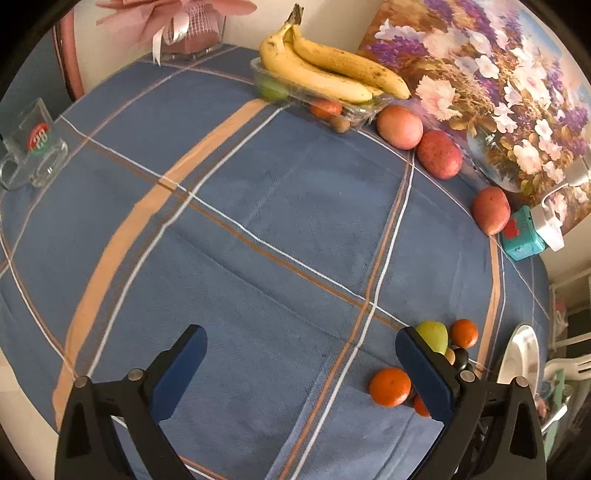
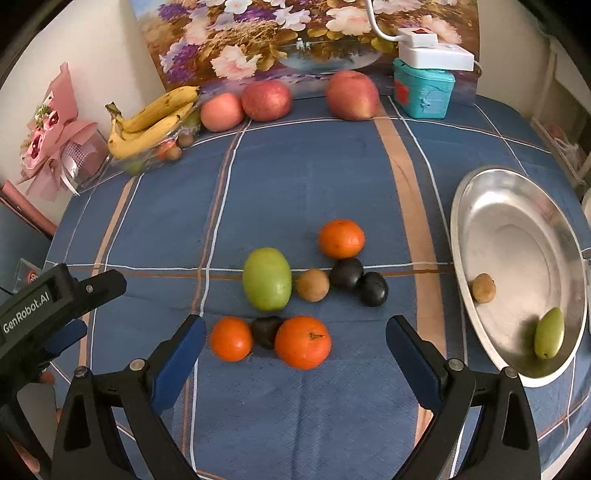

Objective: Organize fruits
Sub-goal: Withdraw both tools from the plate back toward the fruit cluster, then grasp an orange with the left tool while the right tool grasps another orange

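A cluster of small fruit lies mid-table in the right wrist view: a green fruit (image 2: 267,279), three oranges (image 2: 341,238) (image 2: 231,338) (image 2: 302,342), a brown fruit (image 2: 312,284) and dark plums (image 2: 346,273). A metal plate (image 2: 517,229) at the right holds a brown fruit (image 2: 483,288) and a small green fruit (image 2: 549,332). My right gripper (image 2: 295,343) is open, just short of the near oranges. My left gripper (image 1: 301,356) is open over bare cloth, left of the cluster; an orange (image 1: 390,386) sits by its right finger. The left gripper's body also shows in the right wrist view (image 2: 55,299).
Three red apples (image 2: 352,95) line the back edge by a flower painting (image 2: 295,33). A clear tray (image 1: 376,103) holds bananas (image 1: 325,70). A teal box (image 2: 423,92) with a white power strip, a glass mug (image 1: 33,147) and a pink bouquet (image 2: 55,144) stand around the edges.
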The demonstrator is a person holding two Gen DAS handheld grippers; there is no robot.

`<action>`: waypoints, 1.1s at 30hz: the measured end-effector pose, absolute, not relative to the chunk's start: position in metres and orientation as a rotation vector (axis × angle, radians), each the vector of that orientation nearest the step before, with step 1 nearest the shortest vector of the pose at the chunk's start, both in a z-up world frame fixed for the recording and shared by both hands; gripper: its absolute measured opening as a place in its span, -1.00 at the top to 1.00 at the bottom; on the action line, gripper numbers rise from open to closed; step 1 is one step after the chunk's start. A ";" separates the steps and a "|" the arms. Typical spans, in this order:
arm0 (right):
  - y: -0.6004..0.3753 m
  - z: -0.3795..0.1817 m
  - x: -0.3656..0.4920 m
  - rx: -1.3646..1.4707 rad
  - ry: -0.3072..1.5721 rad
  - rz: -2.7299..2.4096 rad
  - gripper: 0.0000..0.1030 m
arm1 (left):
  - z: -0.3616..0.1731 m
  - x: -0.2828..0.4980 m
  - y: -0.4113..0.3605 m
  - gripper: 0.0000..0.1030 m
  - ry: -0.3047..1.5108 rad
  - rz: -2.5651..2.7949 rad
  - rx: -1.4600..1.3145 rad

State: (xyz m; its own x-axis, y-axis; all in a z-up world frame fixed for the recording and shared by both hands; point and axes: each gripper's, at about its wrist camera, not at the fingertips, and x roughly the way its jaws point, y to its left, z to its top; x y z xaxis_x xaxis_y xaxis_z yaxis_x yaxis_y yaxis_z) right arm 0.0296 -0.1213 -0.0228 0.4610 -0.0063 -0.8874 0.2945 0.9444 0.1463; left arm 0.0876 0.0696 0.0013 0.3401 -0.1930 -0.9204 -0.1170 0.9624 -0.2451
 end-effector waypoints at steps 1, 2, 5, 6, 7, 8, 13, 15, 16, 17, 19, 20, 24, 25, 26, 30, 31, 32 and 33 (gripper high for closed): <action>-0.121 -0.023 0.028 0.300 1.080 -0.187 -0.90 | 0.000 0.088 0.068 -1.00 1.238 -0.062 -0.297; -0.122 -0.023 0.028 0.303 1.081 -0.187 -0.90 | -0.002 0.087 0.066 -1.00 1.249 -0.077 -0.310; -0.126 -0.029 0.028 0.319 1.092 -0.195 -0.90 | -0.011 0.086 0.056 -1.00 1.286 -0.123 -0.329; -0.127 -0.031 0.028 0.324 1.097 -0.196 -0.90 | -0.016 0.086 0.050 -1.00 1.305 -0.139 -0.328; -0.129 -0.034 0.028 0.331 1.106 -0.200 -0.90 | -0.020 0.085 0.046 -1.00 1.321 -0.148 -0.325; -0.130 -0.037 0.030 0.335 1.114 -0.202 -0.90 | -0.024 0.085 0.041 -1.00 1.339 -0.158 -0.322; -0.137 -0.057 0.031 0.362 1.169 -0.217 -0.90 | -0.041 0.083 0.024 -0.98 1.398 -0.209 -0.326; -0.140 -0.060 0.031 0.366 1.181 -0.223 -0.90 | -0.044 0.083 0.021 -0.95 1.402 -0.220 -0.339; -0.140 -0.061 0.030 0.367 1.186 -0.226 -0.90 | -0.044 0.083 0.020 -0.90 1.402 -0.227 -0.345; -0.140 -0.062 0.030 0.370 1.189 -0.229 -0.90 | -0.044 0.082 0.018 -0.87 1.401 -0.241 -0.355; -0.141 -0.064 0.029 0.378 1.190 -0.233 -0.89 | -0.044 0.082 0.018 -0.74 1.402 -0.260 -0.368; -0.141 -0.064 0.029 0.379 1.189 -0.234 -0.89 | -0.045 0.082 0.017 -0.71 1.403 -0.266 -0.376; -0.139 -0.062 0.028 0.384 1.178 -0.219 -0.53 | -0.050 0.083 0.014 -0.41 1.429 -0.306 -0.433; -0.137 -0.062 0.028 0.389 1.177 -0.210 -0.42 | -0.051 0.082 0.013 -0.28 1.435 -0.314 -0.446; -0.137 -0.062 0.028 0.389 1.177 -0.204 -0.38 | -0.052 0.081 0.013 -0.21 1.442 -0.323 -0.458; -0.134 -0.061 0.030 0.405 1.173 -0.177 -0.05 | -0.056 0.081 0.010 0.25 1.459 -0.342 -0.488; -0.134 -0.061 0.029 0.413 1.170 -0.171 -0.01 | -0.056 0.081 0.010 0.27 1.458 -0.342 -0.491; -0.134 -0.060 0.029 0.416 1.168 -0.168 0.01 | -0.055 0.081 0.010 0.27 1.456 -0.341 -0.493; -0.134 -0.059 0.030 0.417 1.165 -0.165 0.05 | -0.055 0.081 0.010 0.27 1.453 -0.341 -0.496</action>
